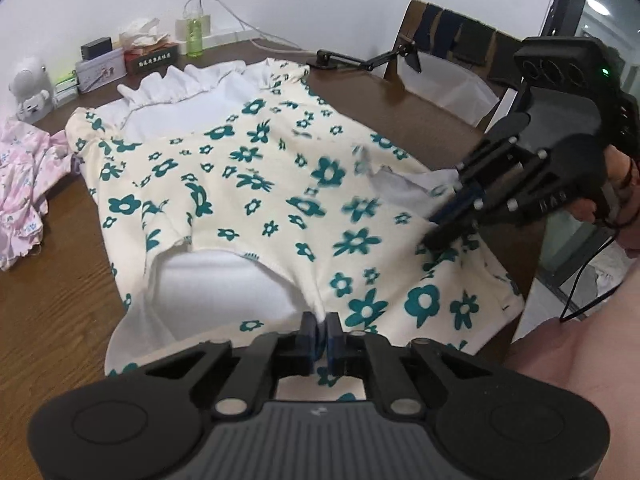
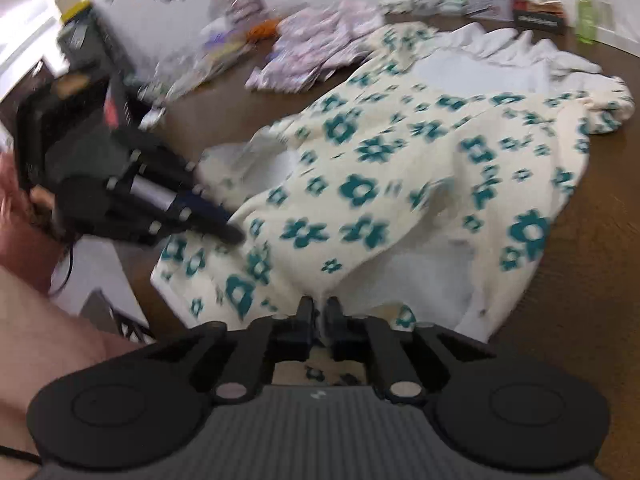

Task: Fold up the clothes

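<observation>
Wooden table (image 1: 52, 300), flowered dress (image 1: 256, 184) spread across it.
Left gripper (image 1: 320, 330) and right gripper (image 2: 318, 312) each pinched narrow on the dress hem.

- Dark box (image 1: 154, 62), far ahead-left of left gripper: one row of pale characters, too small to read.
- Tin (image 1: 100, 68) beside it: printed picture, no legible wording.

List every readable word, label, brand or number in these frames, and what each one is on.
None can be read outright.
Dark box by the wall: a row of light characters, too small to read.
Right gripper body: raised lettering, too blurred.
White tin: pictures only, any print illegible.
Green bottle: no legible label.
</observation>
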Available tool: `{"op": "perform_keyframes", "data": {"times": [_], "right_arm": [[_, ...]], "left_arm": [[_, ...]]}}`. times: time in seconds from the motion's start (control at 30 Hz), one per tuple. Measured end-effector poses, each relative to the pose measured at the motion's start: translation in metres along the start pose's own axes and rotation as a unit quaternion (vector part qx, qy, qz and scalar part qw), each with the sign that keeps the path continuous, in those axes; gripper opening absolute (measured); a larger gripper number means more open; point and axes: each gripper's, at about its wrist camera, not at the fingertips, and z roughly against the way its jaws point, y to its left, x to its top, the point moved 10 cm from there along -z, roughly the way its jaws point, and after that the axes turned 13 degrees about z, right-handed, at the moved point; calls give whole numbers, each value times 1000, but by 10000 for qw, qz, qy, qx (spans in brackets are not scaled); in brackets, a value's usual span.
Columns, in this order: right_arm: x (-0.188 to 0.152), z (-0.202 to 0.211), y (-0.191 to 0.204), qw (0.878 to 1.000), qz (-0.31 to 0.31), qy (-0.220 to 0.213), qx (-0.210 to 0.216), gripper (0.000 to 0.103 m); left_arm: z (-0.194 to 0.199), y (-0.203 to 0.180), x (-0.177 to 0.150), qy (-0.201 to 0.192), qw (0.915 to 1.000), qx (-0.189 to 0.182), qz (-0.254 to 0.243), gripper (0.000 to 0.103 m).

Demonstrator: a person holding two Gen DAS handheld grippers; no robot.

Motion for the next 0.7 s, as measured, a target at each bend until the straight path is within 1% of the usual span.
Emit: {"op": "perform_keyframes", "data": {"times": [0.03, 0.07, 0.1, 0.13, 0.17, 0.2, 0.23, 0.33, 0.37, 0.4, 0.43, 0.47, 0.5, 0.53, 0.63, 0.67, 0.7], "right_arm": [[4, 7, -6, 9997, -41, -121, -185, 20], [7, 13, -14, 9982, 8, -201, -563, 28], [10, 19, -23, 9952, 58, -280, -941, 29], [14, 26, -31, 9906, 107, -359, -1317, 29], [16, 30, -38, 9840, 228, -344, -1733, 29], [15, 26, -42, 9753, 461, -157, -2154, 30], [13, 20, -44, 9694, 629, 20, -2373, 32], [6, 1, -43, 9613, 935, 414, -2558, 32], [3, -3, -43, 9579, 1018, 512, -2636, 30], [2, -2, -44, 9540, 1070, 552, -2745, 27], [1, -1, -46, 9500, 1122, 592, -2853, 5], [-1, 0, -47, 9458, 1173, 632, -2960, 4], [-2, 2, -49, 9427, 1187, 660, -3047, 4], [-5, 5, -52, 9416, 1135, 669, -3099, 4], [-12, 16, -61, 9380, 980, 693, -3252, 4], [-13, 18, -61, 9399, 924, 666, -3219, 5], [-12, 18, -58, 9471, 859, 577, -3039, 6]], "left_arm": [[6, 2, 5, -134, 9999, -19, 29, 28], [13, 5, 12, -325, 9994, -17, 83, 39], [20, 10, 21, -525, 9985, 43, 165, 43], [21, 18, 27, -611, 9975, 310, 144, 43], [20, 26, 32, -664, 9958, 630, 92, 43], [20, 34, 36, -716, 9929, 950, 40, 43], [20, 43, 41, -767, 9889, 1269, -12, 43], [0, 53, 40, -534, 9797, 1897, -381, 43], [-7, 56, 39, -445, 9755, 2095, -509, 43], [-14, 58, 38, -361, 9718, 2234, -658, 38], [-19, 59, 36, -292, 9684, 2349, -782, 29], [-23, 62, 34, -226, 9648, 2468, -878, 1], [-27, 66, 32, -160, 9609, 2589, -967, 3], [-27, 68, 30, -151, 9592, 2629, -1034, 3], [-25, 71, 25, -168, 9572, 2653, -1143, 3], [-26, 72, 23, -181, 9568, 2664, -1149, 3], [-25, 73, 22, -198, 9573, 2661, -1113, 6]]}}
